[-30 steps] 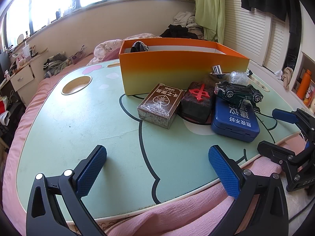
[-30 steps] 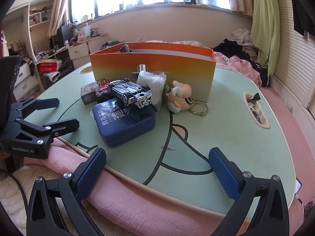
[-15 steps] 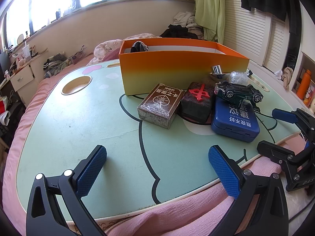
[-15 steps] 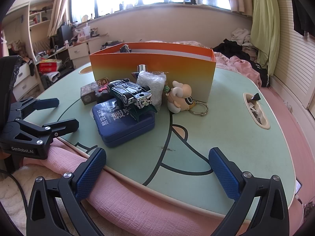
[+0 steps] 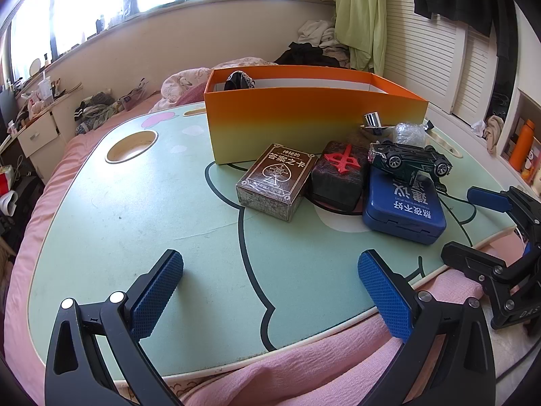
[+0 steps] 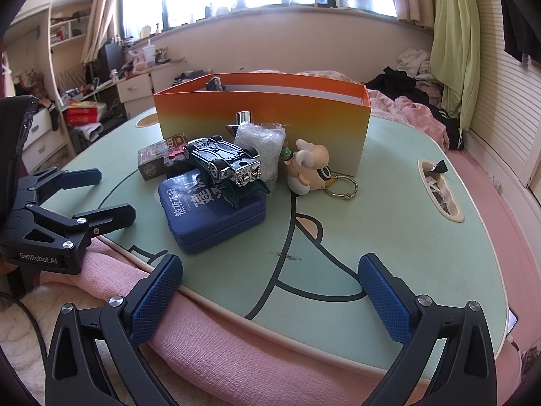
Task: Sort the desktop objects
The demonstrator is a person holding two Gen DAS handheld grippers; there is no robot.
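An orange box (image 5: 304, 125) (image 6: 263, 115) stands on the green lap table (image 5: 135, 223) (image 6: 405, 209). In front of it lie a brown card deck (image 5: 275, 179) (image 6: 154, 157), a black tile with a red character (image 5: 338, 174), and a blue tin (image 5: 404, 208) (image 6: 216, 213) with an upside-down green toy car (image 5: 409, 160) (image 6: 223, 162) on it. A bubble-wrap bundle (image 6: 260, 149) (image 5: 409, 132), a chrome-capped item (image 6: 242, 117) (image 5: 372, 120) and a cartoon keychain figure (image 6: 309, 165) sit beside them. My left gripper (image 5: 270, 284) (image 6: 98, 196) is open near the table's front edge. My right gripper (image 6: 270, 287) (image 5: 473, 223) is open too, empty.
A pink blanket (image 5: 287, 372) (image 6: 236, 338) lies under the table's front edge. A round cup recess (image 5: 132, 145) is at the far left, an oblong slot (image 6: 439, 189) with small bits at the right. A dark object (image 5: 238, 79) rests inside the box. Clothes and furniture ring the bed.
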